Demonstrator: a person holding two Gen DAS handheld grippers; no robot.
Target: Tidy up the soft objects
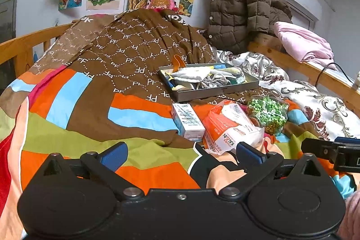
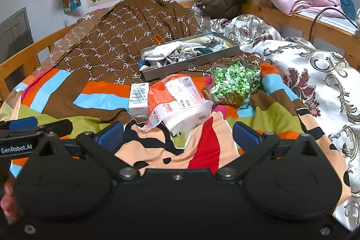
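- Crinkled orange-and-white plastic tissue pack (image 2: 177, 100) straight ahead of right gripper (image 2: 177, 135), nearer than left gripper (image 1: 180, 153)
- Long axis running away
- Both spread, empty

- Soft cloth items (image 1: 198, 77), white, grey and teal, lie heaped in the metal tray (image 1: 216, 91), ahead of both spread claws.
- Orange-white tissue pack (image 2: 180, 98), torn open, lies just ahead, nearer.
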